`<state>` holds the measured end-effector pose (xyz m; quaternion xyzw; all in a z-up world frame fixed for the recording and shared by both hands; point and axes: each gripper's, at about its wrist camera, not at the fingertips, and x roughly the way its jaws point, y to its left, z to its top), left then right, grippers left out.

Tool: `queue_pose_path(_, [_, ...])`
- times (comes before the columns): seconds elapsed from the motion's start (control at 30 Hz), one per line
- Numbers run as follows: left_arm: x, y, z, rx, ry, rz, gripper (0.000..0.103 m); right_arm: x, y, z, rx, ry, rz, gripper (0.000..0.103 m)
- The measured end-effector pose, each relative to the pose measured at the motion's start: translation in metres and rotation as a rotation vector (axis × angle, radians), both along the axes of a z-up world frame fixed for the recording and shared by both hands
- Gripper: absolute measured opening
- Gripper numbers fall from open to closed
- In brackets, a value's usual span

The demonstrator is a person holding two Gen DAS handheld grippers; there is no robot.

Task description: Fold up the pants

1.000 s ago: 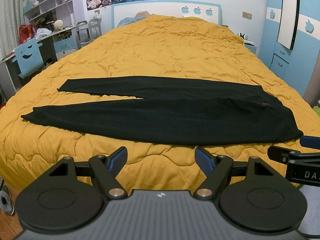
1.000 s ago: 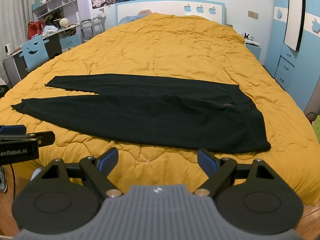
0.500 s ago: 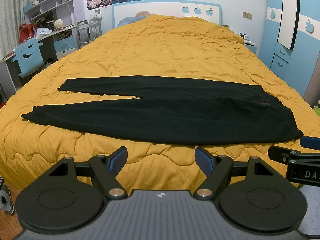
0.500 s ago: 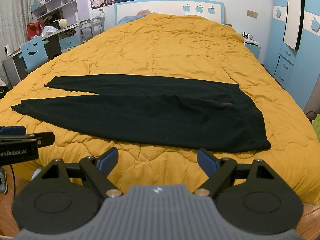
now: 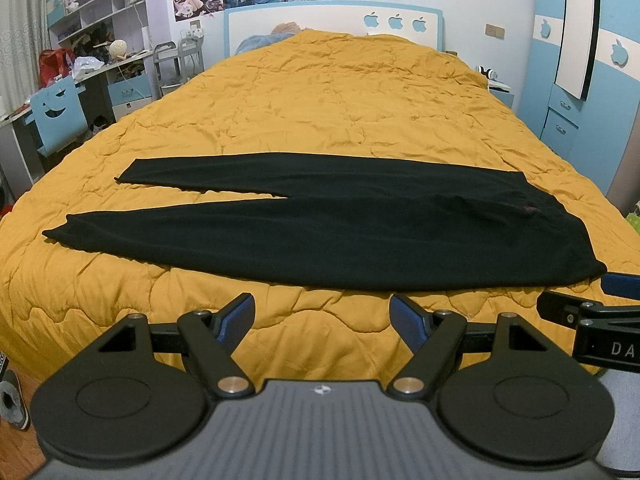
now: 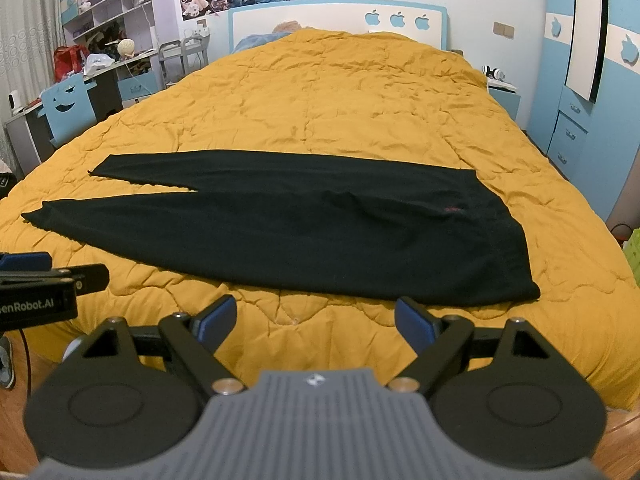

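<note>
Black pants point(image 5: 320, 232) lie flat and unfolded across the orange quilt point(image 5: 340, 100), waistband at the right, two legs spread toward the left; they also show in the right wrist view point(image 6: 320, 232). My left gripper point(image 5: 322, 316) is open and empty, held above the bed's near edge, short of the pants. My right gripper point(image 6: 316, 322) is open and empty too, near the waistband corner. Each gripper shows at the edge of the other's view, the right one in the left wrist view point(image 5: 592, 304) and the left one in the right wrist view point(image 6: 44, 276).
A desk with a blue chair point(image 5: 60, 116) and shelves stand at the left. Blue wardrobe drawers point(image 5: 564, 120) stand at the right, the headboard point(image 5: 336, 24) at the back. A shoe point(image 5: 12, 396) lies on the wooden floor at lower left.
</note>
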<state>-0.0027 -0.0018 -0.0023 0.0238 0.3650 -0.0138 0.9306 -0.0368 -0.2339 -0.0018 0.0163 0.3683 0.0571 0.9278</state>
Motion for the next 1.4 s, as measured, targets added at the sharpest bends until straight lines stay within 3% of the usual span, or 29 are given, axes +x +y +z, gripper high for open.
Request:
queue_pose_path(1.0, [0.003, 0.008, -0.004, 0.003, 0.008, -0.008, 0.089, 0.003, -0.006, 0.0, 0.02, -0.001, -0.021, 0.082])
queue_pose_path(1.23, [0.02, 0.024, 0.001, 0.018, -0.007, -0.04, 0.08, 0.017, -0.035, -0.004, 0.048, -0.04, -0.05, 0.082])
queue_pose_path(1.33, [0.032, 0.037, 0.002, 0.071, -0.035, -0.046, 0.078, 0.027, -0.055, -0.009, 0.028, -0.084, -0.05, 0.082])
queue_pose_path(1.4, [0.039, 0.048, 0.002, 0.104, -0.067, -0.058, 0.071, 0.036, -0.068, -0.013, -0.011, -0.103, -0.041, 0.082])
